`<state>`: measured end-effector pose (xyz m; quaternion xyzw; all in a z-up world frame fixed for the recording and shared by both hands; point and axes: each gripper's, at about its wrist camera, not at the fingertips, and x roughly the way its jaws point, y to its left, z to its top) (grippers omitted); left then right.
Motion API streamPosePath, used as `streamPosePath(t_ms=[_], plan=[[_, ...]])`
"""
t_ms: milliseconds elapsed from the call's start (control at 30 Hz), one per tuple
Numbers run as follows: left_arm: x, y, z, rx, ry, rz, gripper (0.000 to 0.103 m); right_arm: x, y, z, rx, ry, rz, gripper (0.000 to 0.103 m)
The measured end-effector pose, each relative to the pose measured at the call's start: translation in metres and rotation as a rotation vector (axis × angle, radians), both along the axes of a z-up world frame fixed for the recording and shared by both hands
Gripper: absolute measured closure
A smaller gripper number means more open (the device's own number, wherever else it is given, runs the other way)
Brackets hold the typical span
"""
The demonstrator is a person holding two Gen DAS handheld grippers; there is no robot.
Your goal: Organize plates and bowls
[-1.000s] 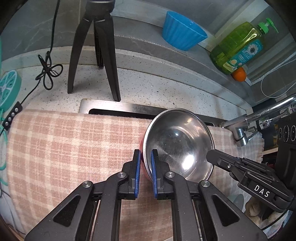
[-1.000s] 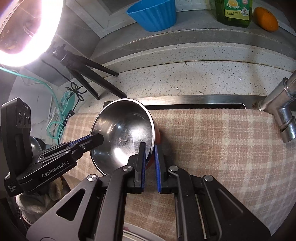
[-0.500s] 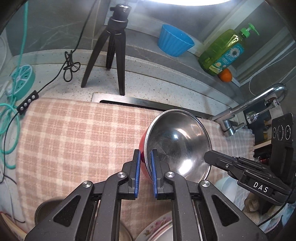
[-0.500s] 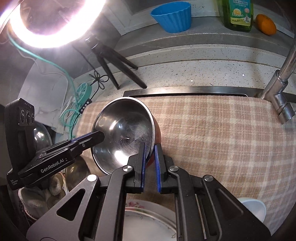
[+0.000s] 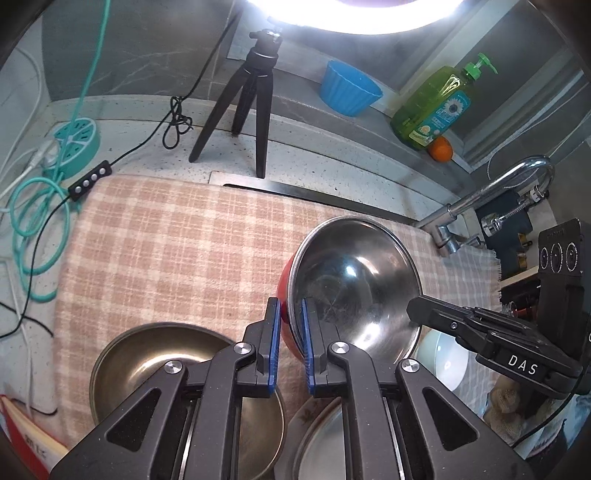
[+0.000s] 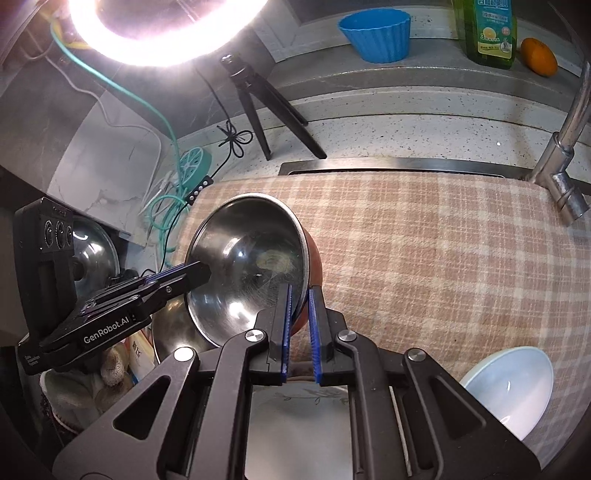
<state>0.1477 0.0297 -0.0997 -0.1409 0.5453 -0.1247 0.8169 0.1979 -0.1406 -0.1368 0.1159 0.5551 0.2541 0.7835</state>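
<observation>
Held in the air above the checked cloth (image 5: 166,240): a steel bowl (image 5: 354,280) with a red outside, tilted, gripped from both sides. Left gripper (image 5: 289,310) clamped on the bowl's left rim, right gripper (image 6: 300,295) clamped on the opposite rim. Below and near, on the cloth: a second metal bowl (image 5: 147,354) at left, a flowered plate (image 6: 306,402) in the middle, a pale white bowl (image 6: 513,384) at right. Far behind, on the counter ledge: a blue cup (image 5: 349,88), a green soap bottle (image 5: 436,107), an orange (image 5: 440,149). At far right, a tap (image 5: 491,188). At far left, a black tripod (image 5: 247,99) under a bright ring lamp (image 6: 162,26).
</observation>
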Motion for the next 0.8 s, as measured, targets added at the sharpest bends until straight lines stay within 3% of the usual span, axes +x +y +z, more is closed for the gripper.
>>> streamPosePath(t_ms=[433, 800], plan=[[-0.039, 0.034, 0.013, -0.002, -0.022, 0.042, 0.094, -0.032, 0.034, 0.017, 0.017, -0.033, 0.086, 0.094], [-0.067, 0.074, 0.004, 0.021, 0.009, 0.113, 0.094, -0.047, 0.082, 0.006, 0.018, -0.013, 0.184, 0.094]])
